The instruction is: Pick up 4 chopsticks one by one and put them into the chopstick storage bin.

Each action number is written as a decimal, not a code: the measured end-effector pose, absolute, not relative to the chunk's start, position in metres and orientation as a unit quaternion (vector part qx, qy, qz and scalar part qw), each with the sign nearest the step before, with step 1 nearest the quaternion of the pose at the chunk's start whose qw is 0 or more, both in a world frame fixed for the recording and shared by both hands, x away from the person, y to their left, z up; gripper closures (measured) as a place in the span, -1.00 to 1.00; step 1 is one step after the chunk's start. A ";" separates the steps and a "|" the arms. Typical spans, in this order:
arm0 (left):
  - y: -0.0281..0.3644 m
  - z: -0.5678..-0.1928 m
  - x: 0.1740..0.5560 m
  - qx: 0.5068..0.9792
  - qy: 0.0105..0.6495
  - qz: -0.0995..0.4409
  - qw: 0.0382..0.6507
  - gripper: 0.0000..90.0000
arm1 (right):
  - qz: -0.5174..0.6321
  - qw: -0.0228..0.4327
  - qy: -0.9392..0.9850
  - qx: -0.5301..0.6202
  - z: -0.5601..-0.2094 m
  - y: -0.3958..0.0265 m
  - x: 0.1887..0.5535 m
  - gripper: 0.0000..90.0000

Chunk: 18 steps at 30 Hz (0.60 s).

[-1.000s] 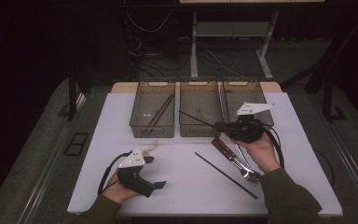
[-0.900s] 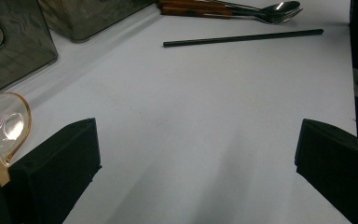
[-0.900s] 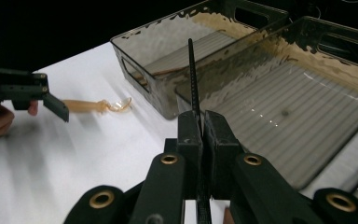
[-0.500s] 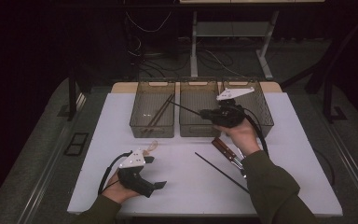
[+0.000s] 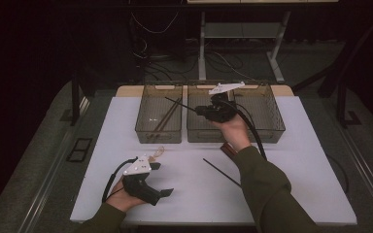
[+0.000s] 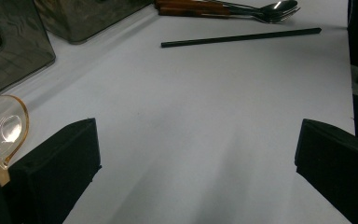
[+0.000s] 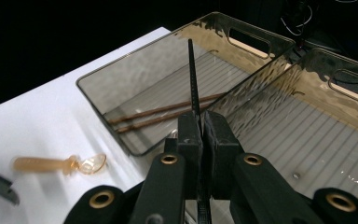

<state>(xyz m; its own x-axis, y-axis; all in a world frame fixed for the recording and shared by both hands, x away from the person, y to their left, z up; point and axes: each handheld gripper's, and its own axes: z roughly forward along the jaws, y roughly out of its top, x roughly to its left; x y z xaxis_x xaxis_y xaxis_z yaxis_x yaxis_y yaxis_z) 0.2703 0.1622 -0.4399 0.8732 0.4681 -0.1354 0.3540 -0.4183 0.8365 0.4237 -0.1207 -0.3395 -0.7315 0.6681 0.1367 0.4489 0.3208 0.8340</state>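
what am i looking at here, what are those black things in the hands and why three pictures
A person sits at a white table holding a two-jaw gripper in each hand. One picture looks down from above; the other two come from cameras riding on each gripper. The right gripper is shut on a black chopstick, held over the left bin, which holds brown chopsticks. The left gripper rests open near a clear spoon. Another black chopstick and wooden-handled cutlery lie on the table.

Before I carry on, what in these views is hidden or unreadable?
- Wood-handled cutlery: high view, mostly behind the right hand.
- Clear amber plastic spoon: right gripper view, blurred; left gripper view, handle behind a jaw.
- Thin black chopstick: right gripper view, lower end hidden between the shut jaws.
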 end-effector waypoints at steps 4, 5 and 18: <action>0.162 -0.440 0.271 0.840 0.243 0.059 0.482 -1.00 | 0.461 0.120 0.804 0.355 -0.342 -0.111 0.432 0.91; 0.162 -0.440 0.270 0.839 0.243 0.059 0.482 -1.00 | 0.459 0.121 0.805 0.357 -0.343 -0.108 0.434 0.91; 0.162 -0.440 0.270 0.842 0.241 0.059 0.479 -1.00 | 0.435 0.131 0.811 0.367 -0.353 -0.068 0.457 0.91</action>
<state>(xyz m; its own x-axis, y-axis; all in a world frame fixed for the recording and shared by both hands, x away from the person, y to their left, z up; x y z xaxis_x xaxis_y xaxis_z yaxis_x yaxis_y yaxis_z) 0.2703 0.1616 -0.4403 0.8770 0.4622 -0.1313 0.3489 -0.4246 0.8354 0.4565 -0.0681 -0.3525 -0.6962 0.7100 0.1061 0.4810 0.3516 0.8031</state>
